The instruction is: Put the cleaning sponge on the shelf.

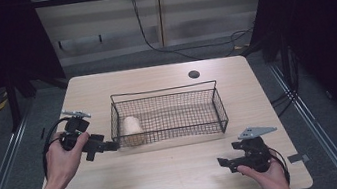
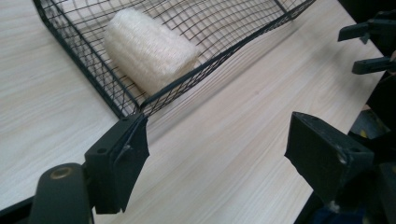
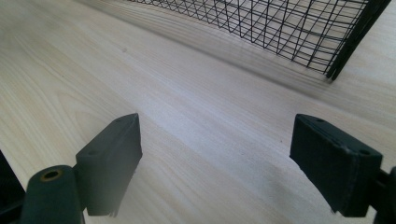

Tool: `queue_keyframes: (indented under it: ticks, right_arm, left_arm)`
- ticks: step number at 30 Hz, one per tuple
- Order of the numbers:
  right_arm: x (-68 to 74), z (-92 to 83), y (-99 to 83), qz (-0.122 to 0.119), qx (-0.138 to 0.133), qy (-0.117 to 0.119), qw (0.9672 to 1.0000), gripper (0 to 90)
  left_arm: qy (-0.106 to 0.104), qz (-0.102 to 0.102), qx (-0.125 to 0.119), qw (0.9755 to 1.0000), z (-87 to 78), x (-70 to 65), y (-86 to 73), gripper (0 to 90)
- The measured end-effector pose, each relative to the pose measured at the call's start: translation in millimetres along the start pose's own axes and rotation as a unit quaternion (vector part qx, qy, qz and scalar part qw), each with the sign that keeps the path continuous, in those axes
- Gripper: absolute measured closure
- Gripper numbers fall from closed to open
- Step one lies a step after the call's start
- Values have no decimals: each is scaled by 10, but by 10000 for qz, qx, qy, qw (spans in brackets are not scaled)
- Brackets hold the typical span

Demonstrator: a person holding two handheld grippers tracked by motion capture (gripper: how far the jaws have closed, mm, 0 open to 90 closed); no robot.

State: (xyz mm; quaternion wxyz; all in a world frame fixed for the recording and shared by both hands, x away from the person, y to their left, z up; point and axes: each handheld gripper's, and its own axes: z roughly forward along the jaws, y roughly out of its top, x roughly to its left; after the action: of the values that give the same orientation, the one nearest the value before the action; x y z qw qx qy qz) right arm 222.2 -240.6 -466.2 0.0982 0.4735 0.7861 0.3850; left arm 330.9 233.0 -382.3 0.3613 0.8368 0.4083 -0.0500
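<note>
A black wire basket (image 1: 168, 114) sits in the middle of the high view on a pale wooden table (image 1: 168, 175). It is long and shallow, made of fine square mesh, with a raised bar along its far side. Inside it, at its left end, lies a cream sponge (image 1: 132, 128) shaped like a short roll with a rough, fibrous surface; in the left gripper view the sponge (image 2: 147, 51) appears in the upper left of the frame, lying against the mesh floor near the basket's corner.

The left gripper (image 1: 107, 145), at the centre left of the high view, reaches the basket's near left corner. Its jaws are spread wide, and in its own view one jaw tip is at the corner of the basket (image 2: 135, 105).

The right gripper (image 1: 224, 162) hovers at the lower right of the high view, well apart from the basket, jaws spread over bare table.
</note>
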Motion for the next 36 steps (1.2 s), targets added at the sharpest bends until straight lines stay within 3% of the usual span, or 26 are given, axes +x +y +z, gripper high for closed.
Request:
queue_keyframes:
  ticks: [10,13,15,18,22,25,28,36]
  right_arm:
    - [10,6,0,2,1,1,10000,162]
    - [14,5,1,-9,3,-5,10000,162]
    - [15,3,-2,-16,0,-7,10000,162]
    - [9,2,-1,-2,-17,-25,10000,163]
    - [14,3,-6,-9,-36,-36,10000,162]
    - [20,1,-9,12,-72,-35,10000,163]
    - [14,1,-15,54,-77,-51,9999,163]
    - [14,14,-20,26,-89,-66,9999,164]
  left_arm:
    - [-38,15,-77,10000,17,-28,-306,206]
    - [-108,-188,-116,9997,49,13,-406,206]
    - [13,-127,-68,9999,56,-3,-464,207]
    - [-37,-184,-146,9997,59,-16,-573,206]
    - [177,-412,-67,9990,110,-13,-714,208]
    - [1,-532,-21,9986,162,-34,-816,210]
    - [258,-432,-34,9987,192,-72,-925,211]
    - [96,-497,-259,9984,232,-95,-1195,211]
